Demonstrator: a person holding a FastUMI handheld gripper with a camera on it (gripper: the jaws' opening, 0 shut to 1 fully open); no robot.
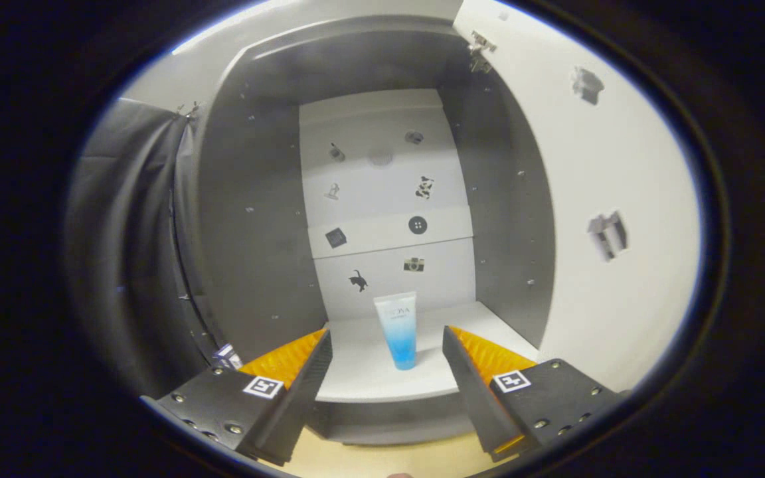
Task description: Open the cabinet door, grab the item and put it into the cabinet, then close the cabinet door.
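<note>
Tube (397, 328) stands cap-down on the white cabinet shelf (362, 372), upright, clear at the top fading to blue at the bottom. It sits between the two fingers in line of sight but a bit beyond their tips, not touched by either.

Gripper view: gripper (387, 345) is wide open, fingers spread well apart on either side of the tube, holding nothing. Left finger tip sits at the shelf's front left corner, right finger tip over the shelf's right part. Square marker tags show on both finger bases.

Cabinet (250, 219) is open: grey side walls with rows of small holes, white back panel (382, 199) with small dark stickers on it, among them a cat, a camera, a button. Door (615, 199) is swung out to the right, white inner face toward the camera, with a couple of grey stickers on it; a hinge (481, 48) shows at its top corner. Black cloth (130, 252) hangs left of the cabinet. Light wood floor (382, 458) shows under the shelf's front edge, between the finger bases.
</note>
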